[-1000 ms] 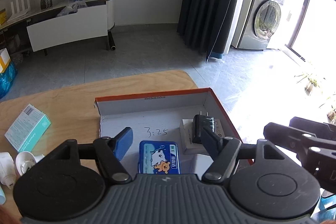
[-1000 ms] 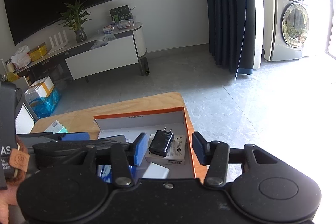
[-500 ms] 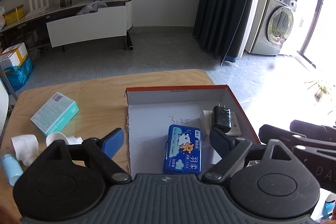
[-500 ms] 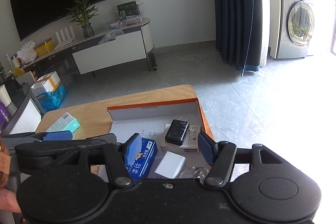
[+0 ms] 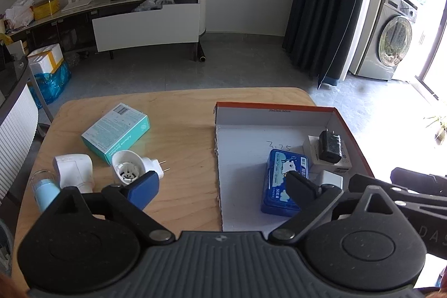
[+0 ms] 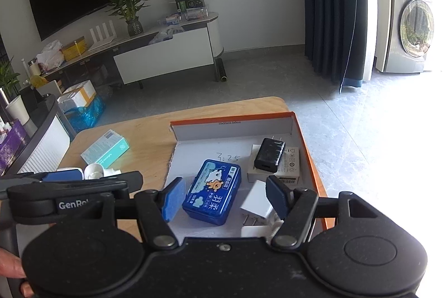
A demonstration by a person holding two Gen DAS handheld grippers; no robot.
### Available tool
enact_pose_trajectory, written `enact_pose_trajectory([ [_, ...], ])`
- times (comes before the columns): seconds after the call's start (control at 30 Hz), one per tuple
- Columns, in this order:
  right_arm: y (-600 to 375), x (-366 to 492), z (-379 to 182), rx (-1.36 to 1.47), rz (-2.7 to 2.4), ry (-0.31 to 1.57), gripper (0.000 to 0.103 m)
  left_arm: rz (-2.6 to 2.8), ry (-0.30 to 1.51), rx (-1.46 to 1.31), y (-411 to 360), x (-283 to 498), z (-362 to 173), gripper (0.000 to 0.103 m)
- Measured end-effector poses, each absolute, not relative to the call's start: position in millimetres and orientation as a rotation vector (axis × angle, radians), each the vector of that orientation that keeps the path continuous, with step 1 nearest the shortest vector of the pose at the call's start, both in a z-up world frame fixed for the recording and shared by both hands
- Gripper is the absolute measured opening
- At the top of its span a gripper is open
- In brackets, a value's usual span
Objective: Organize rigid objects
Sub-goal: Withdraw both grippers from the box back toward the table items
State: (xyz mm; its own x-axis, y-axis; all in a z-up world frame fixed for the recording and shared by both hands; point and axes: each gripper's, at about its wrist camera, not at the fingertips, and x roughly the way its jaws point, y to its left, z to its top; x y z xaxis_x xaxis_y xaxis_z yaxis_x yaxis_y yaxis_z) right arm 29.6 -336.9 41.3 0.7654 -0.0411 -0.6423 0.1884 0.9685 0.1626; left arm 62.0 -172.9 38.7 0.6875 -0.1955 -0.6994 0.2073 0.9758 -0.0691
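Observation:
An orange-rimmed white box (image 5: pixel 279 108) (image 6: pixel 232 116) lies on the right of the wooden table. Inside lie a blue tin (image 5: pixel 282 180) (image 6: pixel 213 190), a black charger (image 5: pixel 329 145) (image 6: pixel 269 155) on a white carton (image 6: pixel 290 166), and a white plug adapter (image 6: pixel 257 204). My left gripper (image 5: pixel 220 183) hovers over the box's left edge, its jaws opening wide with nothing held. My right gripper (image 6: pixel 225 193) hangs above the tin and white adapter, jaws opening, pads clear of both. On the table's left lie a teal carton (image 5: pixel 116 129), a white plug-in device (image 5: pixel 134 165), a white casing (image 5: pixel 74 168) and a small glass jar (image 5: pixel 44 187).
The table's far edge (image 5: pixel 181 92) drops to a grey floor. A chair back (image 5: pixel 16 130) stands at the left side. The right gripper's body (image 5: pixel 413 192) reaches in at the right of the left wrist view. A TV stand and washing machine are far behind.
Both grippers pulled back and away from the box while their jaws widened. The left one also swung left, bringing the items on the table's left into view. The blue tin stays in the box.

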Motion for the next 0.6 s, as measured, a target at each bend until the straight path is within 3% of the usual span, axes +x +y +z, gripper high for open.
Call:
enact_pose_trajectory([
  [0.6, -292, 37, 39, 0.203, -0.025, 0.717, 0.077, -0.127, 0.744, -0.010, -124, 49, 43, 0.103],
])
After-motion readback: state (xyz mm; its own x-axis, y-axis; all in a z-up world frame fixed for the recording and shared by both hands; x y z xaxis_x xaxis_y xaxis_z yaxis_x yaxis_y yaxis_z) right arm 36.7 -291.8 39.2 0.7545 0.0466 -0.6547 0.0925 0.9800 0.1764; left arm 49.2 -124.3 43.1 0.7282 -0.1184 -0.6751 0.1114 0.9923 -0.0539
